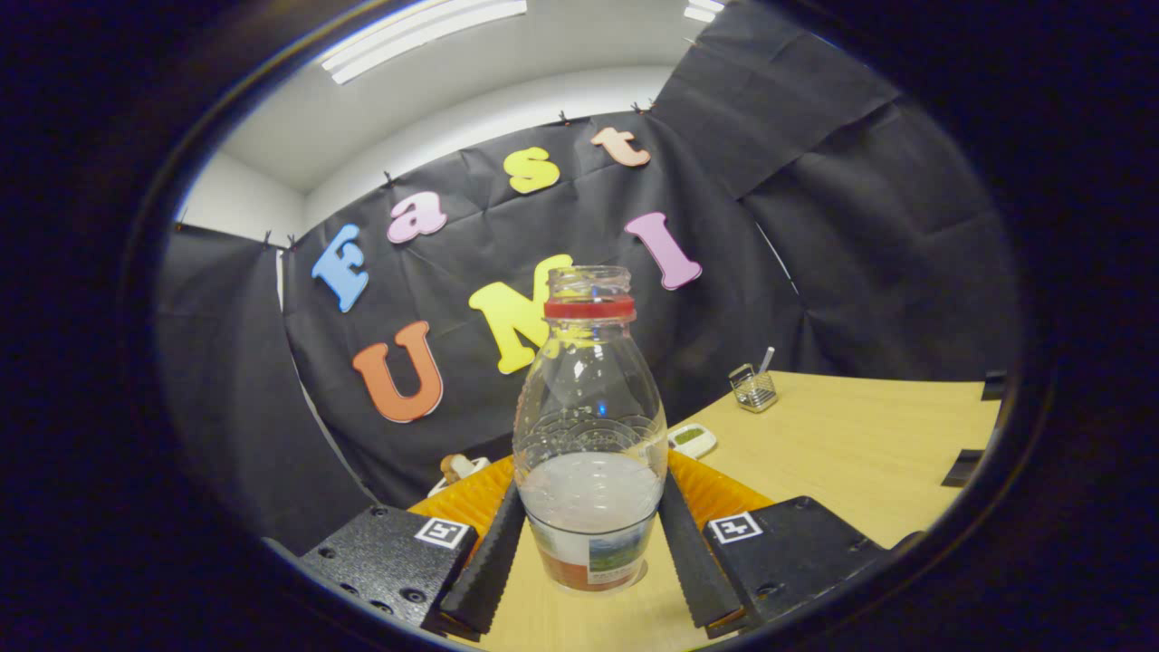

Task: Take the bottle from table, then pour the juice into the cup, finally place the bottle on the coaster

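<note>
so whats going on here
A hand-held set of tongs has its two fingers on either side of an uncapped bottle, which stands upright on the wooden table with some pale juice in its lower part. The pads look right against the bottle's sides, though a firm squeeze is hard to confirm. An orange ribbed mat lies just behind it.

We see a clear glossy plastic bottle with a paper label and a red plastic ring. The fingers beside it carry matt black ribbed pads on rough, grainy black blocks. The table looks like smooth pale wood. A small basket looks like shiny wire mesh. The wall cloth is matt, creased.
</note>
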Available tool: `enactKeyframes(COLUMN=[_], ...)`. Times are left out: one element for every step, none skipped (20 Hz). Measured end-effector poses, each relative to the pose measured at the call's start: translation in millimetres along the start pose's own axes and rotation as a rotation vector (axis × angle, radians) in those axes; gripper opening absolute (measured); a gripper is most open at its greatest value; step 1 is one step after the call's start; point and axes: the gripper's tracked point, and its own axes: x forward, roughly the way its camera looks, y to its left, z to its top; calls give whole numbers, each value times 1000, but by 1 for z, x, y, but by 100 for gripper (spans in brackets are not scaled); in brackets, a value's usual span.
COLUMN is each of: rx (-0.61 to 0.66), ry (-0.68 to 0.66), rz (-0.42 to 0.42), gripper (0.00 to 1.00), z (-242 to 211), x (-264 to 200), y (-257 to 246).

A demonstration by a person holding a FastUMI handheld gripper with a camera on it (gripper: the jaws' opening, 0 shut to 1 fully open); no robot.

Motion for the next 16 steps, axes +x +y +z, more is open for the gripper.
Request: enactKeyframes(rx=[-55,-109,-156,-209,-243,-266,-271,-273,-275,-280,-284,-288,-292,-304,-320,-332], ry=[16,47,72,82,73,55,34,22,9,0,-9,-14,-3,5,14,24], rz=[-16,-35,-57,-78,-88,-85,-67,-49,-43,-43,-46,-40,-29,-28,-36,-45], gripper=[81,82,82,82,82,82,82,82,83,83,83,83,83,83,83,83], z=[-10,-24,-38,-49,-54,-60,-67,-74,-81,-86,-91,-96,-104,-112,-119,-126], x=[9,17,24,30,35,44,52,60,69,78,85,92,100,107,114,121], y=[1,0,-3,-5,-5,1,8,15,19,24,26,30,35,40,38,37])
